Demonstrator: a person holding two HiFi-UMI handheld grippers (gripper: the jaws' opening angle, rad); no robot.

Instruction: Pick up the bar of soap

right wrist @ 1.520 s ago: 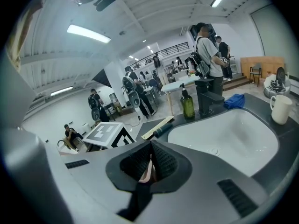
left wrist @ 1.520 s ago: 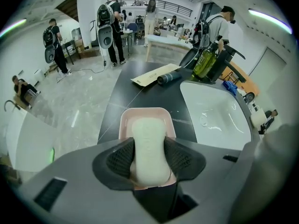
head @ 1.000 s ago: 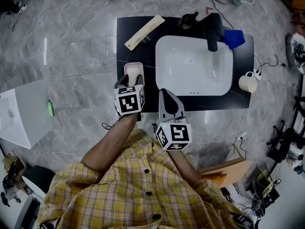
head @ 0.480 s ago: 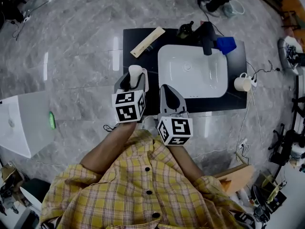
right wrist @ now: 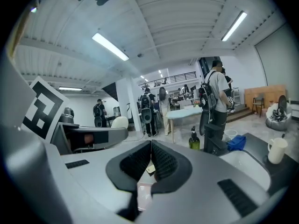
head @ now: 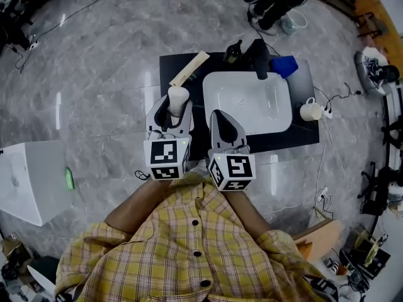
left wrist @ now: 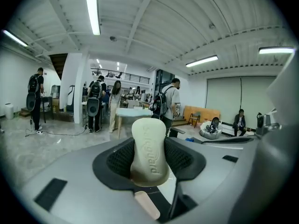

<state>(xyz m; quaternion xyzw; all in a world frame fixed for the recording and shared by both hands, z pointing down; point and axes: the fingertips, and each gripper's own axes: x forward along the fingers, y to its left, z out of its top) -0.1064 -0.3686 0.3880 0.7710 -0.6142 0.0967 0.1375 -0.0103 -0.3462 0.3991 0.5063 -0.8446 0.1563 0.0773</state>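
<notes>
The bar of soap point(left wrist: 149, 149) is already in the left gripper point(left wrist: 149, 164), whose jaws pinch it from both sides. In the left gripper view the pale bar stands on end between the black ribbed pads point(left wrist: 119, 160). Its long axis runs up and down, the lower half sits in the grip and the rounded top pokes out above the jaws. Raised lettering shows on the face turned to the camera.

From the head view the bar of soap point(head: 178, 97) sits at the tip of the left gripper point(head: 171, 109), over the left end of the black counter point(head: 189, 99) and just beside the white sink point(head: 217, 80). Behind the bar the left gripper view shows only open room, so it is probably clear of the counter, though no view shows the gap itself.

The right gripper point(head: 221, 121) hangs just beside the left one, over the front edge of the sink. Its jaws are pressed together with nothing between them point(right wrist: 150, 160).

So the left hand has the soap and the right has no part in it. I judge the pick as good as done. What matters now is that the bar is held low on its length and is slick, so a tilt could let it slide out
</notes>
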